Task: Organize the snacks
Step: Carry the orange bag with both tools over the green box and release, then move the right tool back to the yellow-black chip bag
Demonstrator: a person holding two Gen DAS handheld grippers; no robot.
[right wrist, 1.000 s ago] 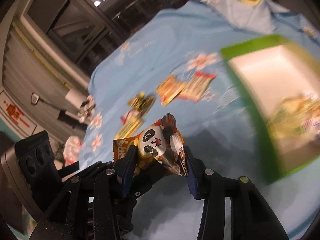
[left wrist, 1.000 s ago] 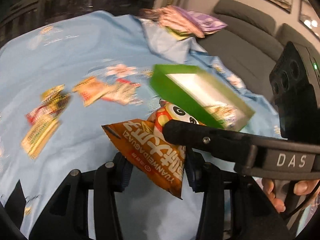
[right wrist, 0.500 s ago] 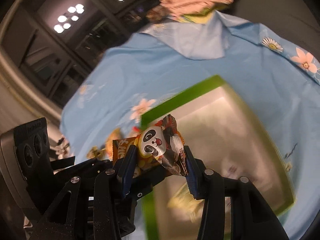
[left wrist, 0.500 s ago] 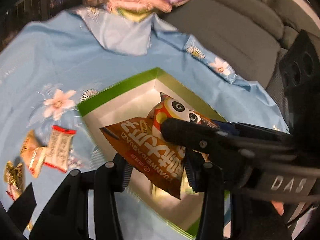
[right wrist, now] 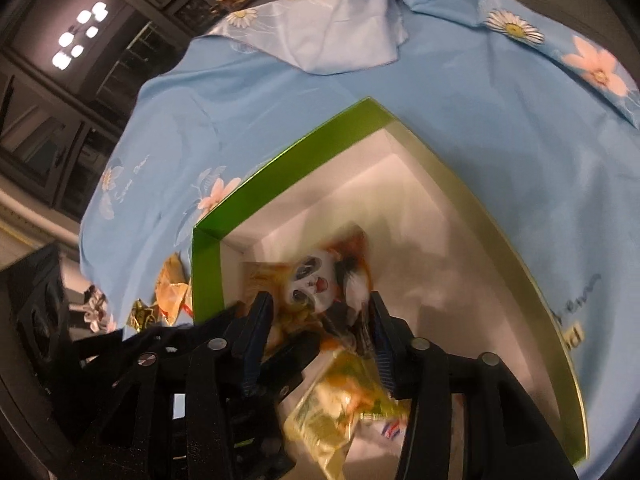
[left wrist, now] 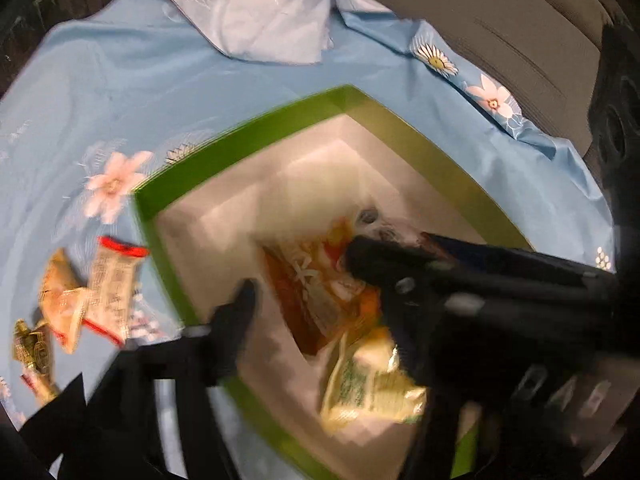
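Panda snack (right wrist: pixel 320 284) (blurred) hangs inside green box rim (right wrist: pixel 280 176), tools parting.

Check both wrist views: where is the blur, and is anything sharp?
Left wrist view: heavy motion blur smears the orange snack bag and the left gripper. Right wrist view: green box rim is sharp; panda bag blurred; ceiling lights glare at upper left.

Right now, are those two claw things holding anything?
Left gripper: open, jaws just opened, orange panda packet loose between them.
Right gripper: open, jaws just been opening, same packet slipping free between them.
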